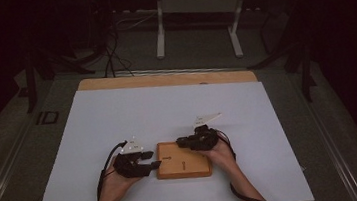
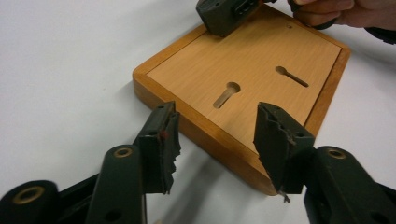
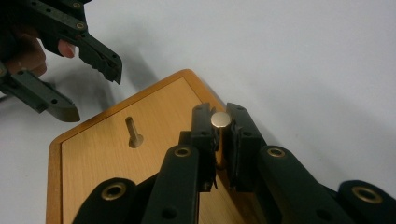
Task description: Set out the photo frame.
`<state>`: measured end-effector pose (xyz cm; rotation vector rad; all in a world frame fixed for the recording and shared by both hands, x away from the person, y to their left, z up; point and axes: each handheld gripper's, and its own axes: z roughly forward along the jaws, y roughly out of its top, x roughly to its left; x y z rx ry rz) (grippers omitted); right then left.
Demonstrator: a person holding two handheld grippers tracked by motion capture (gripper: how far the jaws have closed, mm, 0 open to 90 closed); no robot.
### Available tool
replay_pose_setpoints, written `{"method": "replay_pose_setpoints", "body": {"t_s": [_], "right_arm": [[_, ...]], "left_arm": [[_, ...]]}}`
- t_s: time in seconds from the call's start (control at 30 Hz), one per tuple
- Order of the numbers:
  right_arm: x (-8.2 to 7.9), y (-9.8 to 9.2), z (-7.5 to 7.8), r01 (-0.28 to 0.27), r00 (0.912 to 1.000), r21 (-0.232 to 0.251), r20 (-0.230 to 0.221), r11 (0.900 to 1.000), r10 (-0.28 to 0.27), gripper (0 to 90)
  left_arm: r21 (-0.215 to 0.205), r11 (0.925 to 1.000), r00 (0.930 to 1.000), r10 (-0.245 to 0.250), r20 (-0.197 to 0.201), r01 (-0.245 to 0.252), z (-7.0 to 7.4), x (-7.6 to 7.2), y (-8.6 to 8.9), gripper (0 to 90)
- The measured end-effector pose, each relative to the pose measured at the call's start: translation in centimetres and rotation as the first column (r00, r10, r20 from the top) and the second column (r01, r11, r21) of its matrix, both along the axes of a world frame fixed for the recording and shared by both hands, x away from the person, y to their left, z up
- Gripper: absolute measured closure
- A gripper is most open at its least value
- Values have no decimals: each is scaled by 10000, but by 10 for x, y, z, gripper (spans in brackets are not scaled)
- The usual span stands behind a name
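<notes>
The wooden board (image 1: 183, 166) is light brown with a darker orange-brown edge, the little peg (image 3: 220, 120) is shiny gold, and the counter (image 1: 167, 106) is plain white.

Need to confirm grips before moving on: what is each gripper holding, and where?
Right gripper clamps a metal pin by its shaft, below the head. Left gripper holds nothing.

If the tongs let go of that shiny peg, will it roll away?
Probably. The peg looks round and smooth like metal, so laid on its side it would likely roll across the flat board. It seems stiff and slippery, yet the right tongs grip it firmly.
</notes>
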<state>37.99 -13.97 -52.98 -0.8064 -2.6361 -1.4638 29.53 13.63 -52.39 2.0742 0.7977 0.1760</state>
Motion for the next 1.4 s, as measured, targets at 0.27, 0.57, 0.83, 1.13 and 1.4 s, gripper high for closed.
{"method": "replay_pose_setpoints", "body": {"t_s": [0.27,0.57,0.83,1.13,1.4], "right_arm": [[6,0,2,-144,9993,-37,-333,9999,142,831],[11,1,3,-148,9971,-70,-745,9999,143,833],[16,1,4,-165,9941,-114,-1078,9998,152,835],[20,1,5,-196,9898,-80,-1412,9998,183,836],[24,2,6,-212,9861,-161,-1649,9996,183,837]], "left_arm": [[144,9991,9982,-393,445,387,1,-9,-5,415],[606,9971,9926,-530,1092,466,1,-18,-13,261],[1015,9931,9869,-739,1434,596,0,-23,-19,227],[2071,9768,9778,-933,1874,535,-7,-28,-33,169],[2602,9652,9720,-859,2186,268,-11,-27,-37,145]]}}
